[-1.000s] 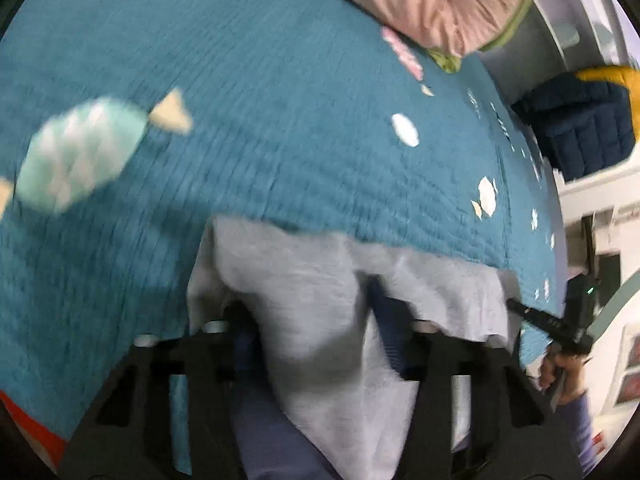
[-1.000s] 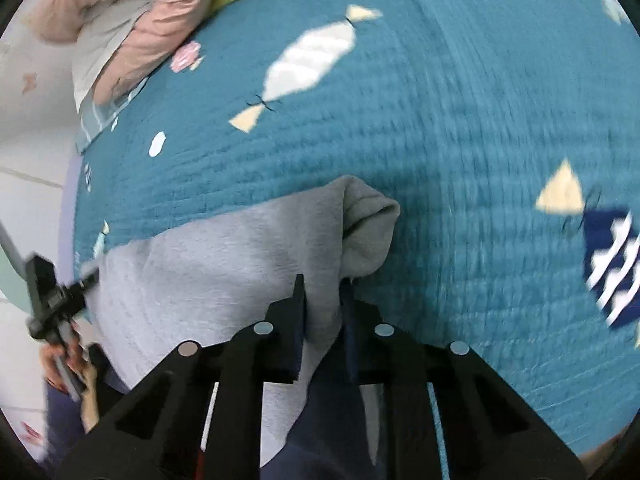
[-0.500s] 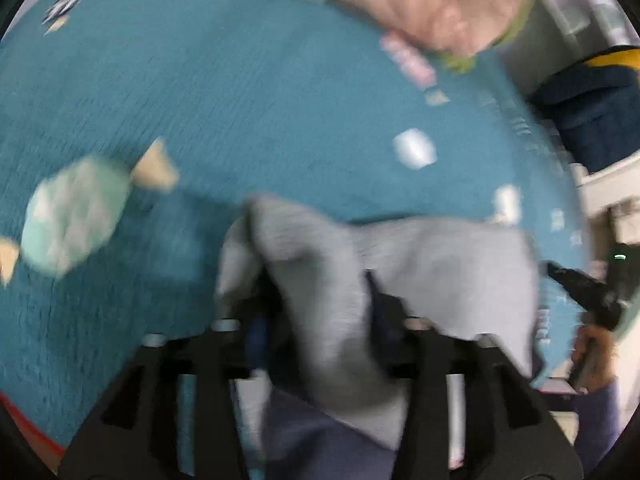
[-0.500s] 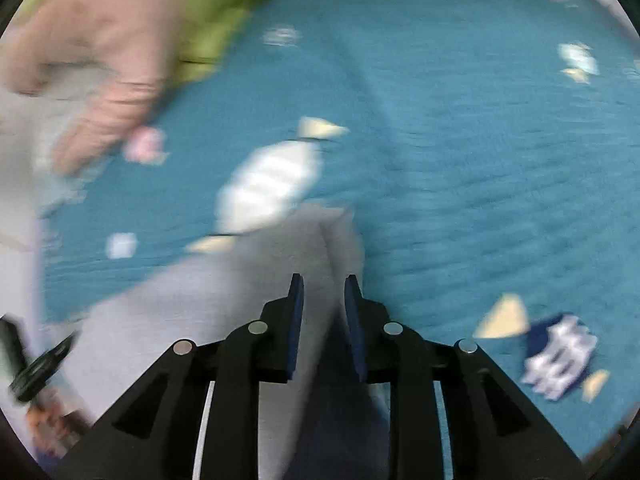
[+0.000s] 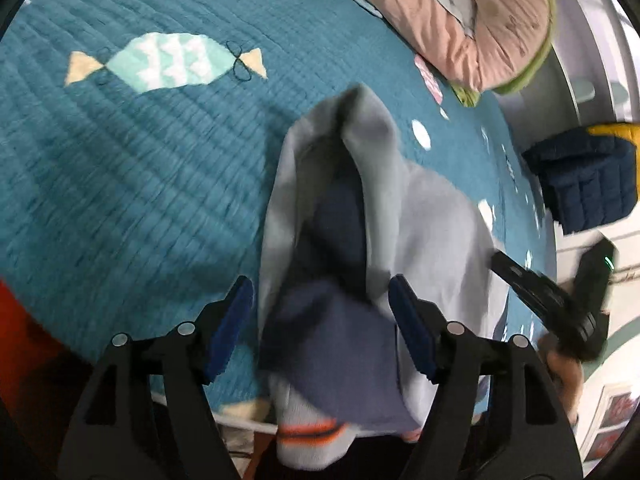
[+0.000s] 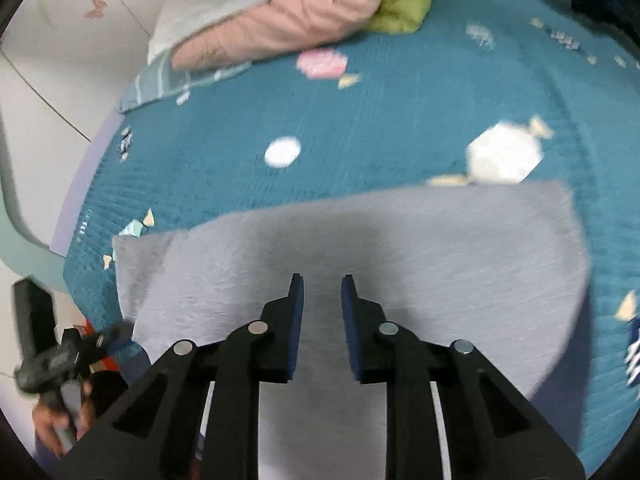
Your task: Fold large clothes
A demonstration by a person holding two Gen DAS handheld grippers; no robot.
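Observation:
A grey garment (image 5: 432, 220) with a navy lining and an orange-striped hem lies on the teal quilt (image 5: 132, 184). One end stands bunched up between the fingers of my left gripper (image 5: 320, 306). Its jaws are opening wide and the pads do not press the cloth. In the right wrist view the grey garment (image 6: 400, 248) lies spread flat on the quilt (image 6: 400, 96). My right gripper (image 6: 322, 284) hovers over it, jaws closing to a narrow gap with nothing between them. Each view shows the other gripper in a hand at its edge.
A pink quilted cover (image 5: 460, 20) with a green edge is heaped at the far side of the bed and also shows as the pink cover (image 6: 280, 12). A navy and yellow padded jacket (image 5: 584, 176) lies beyond the bed's right edge. A white wall (image 6: 52, 60) stands at the left.
The left jaws opened and let go of the grey cloth, which now stands loose between them. The right gripper released its fold and moved over the flat cloth.

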